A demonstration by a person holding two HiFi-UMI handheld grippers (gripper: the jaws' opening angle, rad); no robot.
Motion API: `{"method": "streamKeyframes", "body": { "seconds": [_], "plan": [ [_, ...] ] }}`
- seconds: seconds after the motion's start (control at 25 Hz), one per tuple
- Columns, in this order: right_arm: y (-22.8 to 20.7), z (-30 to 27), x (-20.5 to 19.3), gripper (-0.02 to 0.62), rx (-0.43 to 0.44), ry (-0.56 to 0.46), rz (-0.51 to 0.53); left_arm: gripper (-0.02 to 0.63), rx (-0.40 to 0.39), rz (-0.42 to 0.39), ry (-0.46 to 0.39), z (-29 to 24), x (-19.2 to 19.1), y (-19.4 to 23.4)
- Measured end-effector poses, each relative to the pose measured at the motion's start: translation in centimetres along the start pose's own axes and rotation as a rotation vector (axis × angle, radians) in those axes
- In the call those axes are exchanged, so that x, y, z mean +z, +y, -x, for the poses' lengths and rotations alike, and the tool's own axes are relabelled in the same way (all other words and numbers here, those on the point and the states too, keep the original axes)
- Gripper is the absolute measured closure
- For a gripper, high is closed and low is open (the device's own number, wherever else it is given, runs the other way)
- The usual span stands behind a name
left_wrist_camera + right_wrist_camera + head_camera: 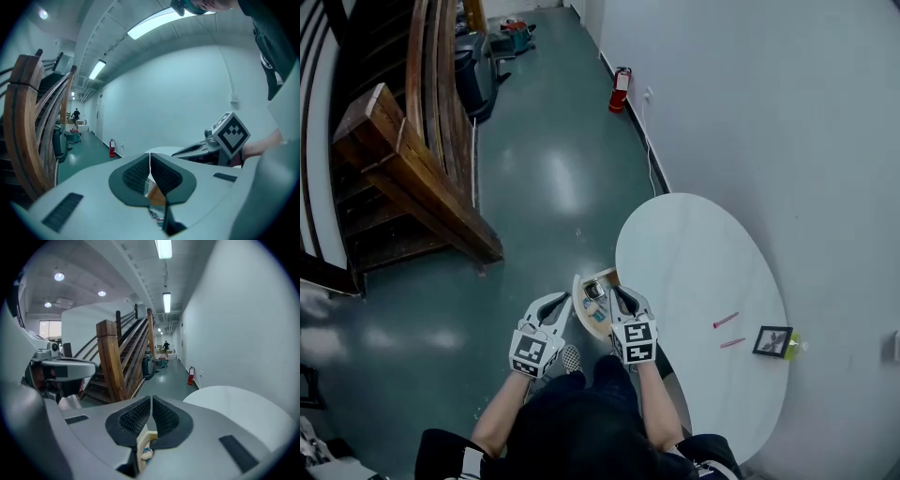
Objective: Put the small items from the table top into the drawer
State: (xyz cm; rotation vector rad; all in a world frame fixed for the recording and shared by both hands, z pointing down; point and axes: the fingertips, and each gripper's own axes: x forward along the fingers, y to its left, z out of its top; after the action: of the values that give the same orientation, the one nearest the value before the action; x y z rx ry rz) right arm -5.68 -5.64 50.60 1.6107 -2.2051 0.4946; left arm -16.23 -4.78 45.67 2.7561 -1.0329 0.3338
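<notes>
A white oval table [694, 253] stands against the wall, and a wooden drawer [581, 314] with a curved front is pulled out at its left edge. Several small items [594, 292] lie inside the drawer. My left gripper [564, 300] hangs shut just left of the drawer's front, nothing between its pads [161, 176]. My right gripper [617, 292] is shut over the drawer's right side, and the drawer's wooden edge [143, 439] shows below its jaws. Two pink pens [726, 320] [732, 342] and a small framed picture [772, 340] lie on the table's right part.
A wooden staircase [412, 169] rises at the left across the green floor. A red fire extinguisher [620, 89] stands by the wall at the back. A yellow-green object [793, 345] sits beside the frame. The person's knees and a shoe [571, 358] are under the grippers.
</notes>
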Motion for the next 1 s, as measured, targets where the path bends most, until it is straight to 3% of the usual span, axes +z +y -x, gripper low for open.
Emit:
{"method": "streamKeyframes", "body": {
  "seconds": [0.36, 0.76, 1.0],
  "plan": [
    [-0.6, 6.6, 3.0, 0.555, -0.075, -0.126, 0.002, 0.584, -0.021, -0.058, -0.056, 1.7, 2.7, -1.5],
    [0.0, 8.6, 2.3, 0.555, -0.095, -0.150, -0.008, 0.584, -0.034, -0.104, -0.054, 2.6, 3.3, -2.8],
    [0.1, 9.2, 2.3, 0.555, -0.105, -0.158, -0.013, 0.584, -0.061, -0.082, -0.074, 2.3, 3.6, -3.6]
  ]
}}
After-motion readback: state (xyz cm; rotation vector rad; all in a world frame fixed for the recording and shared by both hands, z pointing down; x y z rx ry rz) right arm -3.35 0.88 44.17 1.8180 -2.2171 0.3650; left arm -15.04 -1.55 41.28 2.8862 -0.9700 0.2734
